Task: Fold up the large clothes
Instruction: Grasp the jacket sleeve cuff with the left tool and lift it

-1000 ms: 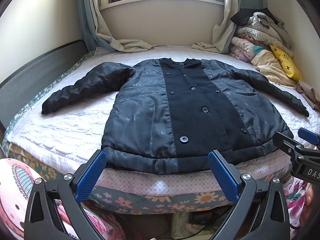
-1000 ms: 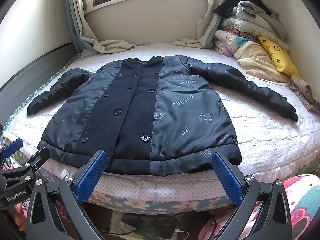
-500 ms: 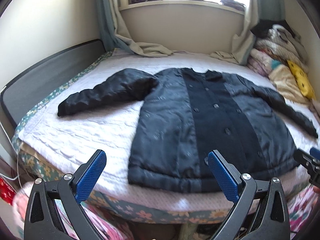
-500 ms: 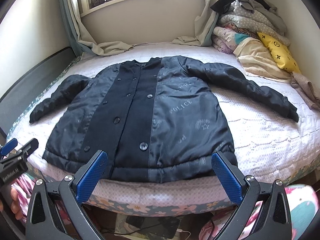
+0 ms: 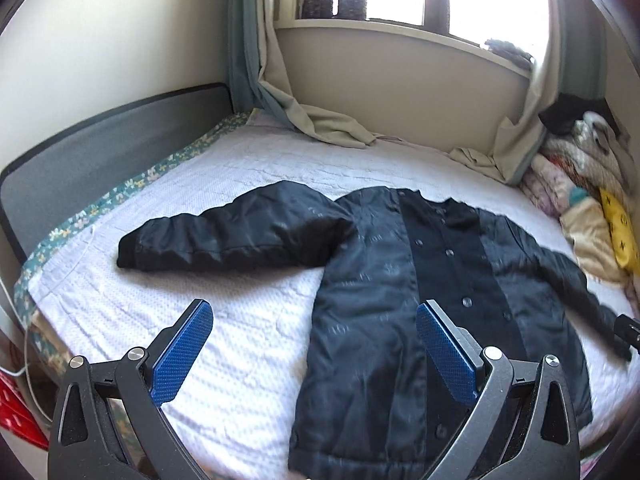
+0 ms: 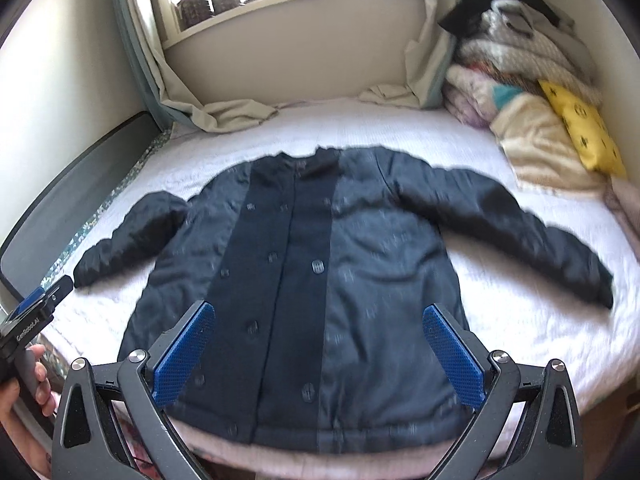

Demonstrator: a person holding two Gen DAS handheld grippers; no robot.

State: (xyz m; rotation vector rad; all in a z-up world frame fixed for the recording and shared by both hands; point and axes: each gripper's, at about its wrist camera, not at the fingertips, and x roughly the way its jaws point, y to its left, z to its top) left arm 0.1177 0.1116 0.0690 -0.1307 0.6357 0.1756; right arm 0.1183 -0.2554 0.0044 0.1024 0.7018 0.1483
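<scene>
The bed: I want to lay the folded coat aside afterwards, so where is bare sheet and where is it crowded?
Bare white sheet lies between the coat's left sleeve and the near edge, and also between the collar and the curtain hems. A smaller patch sits below the right sleeve. The right corner is crowded by piled bedding.

Bare white bedspread (image 5: pixel 208 280) lies open to the left of the dark coat (image 6: pixel 320 280), between its left sleeve (image 5: pixel 240 236) and the near edge of the bed — room for a gripper to pass. The far strip below the windowsill is also bare, though curtain ends (image 5: pixel 328 128) pool onto it. On the right, piled blankets (image 6: pixel 528 80) and a yellow pillow (image 6: pixel 580 132) crowd the wall; a grey headboard (image 5: pixel 100 148) bounds the left.
</scene>
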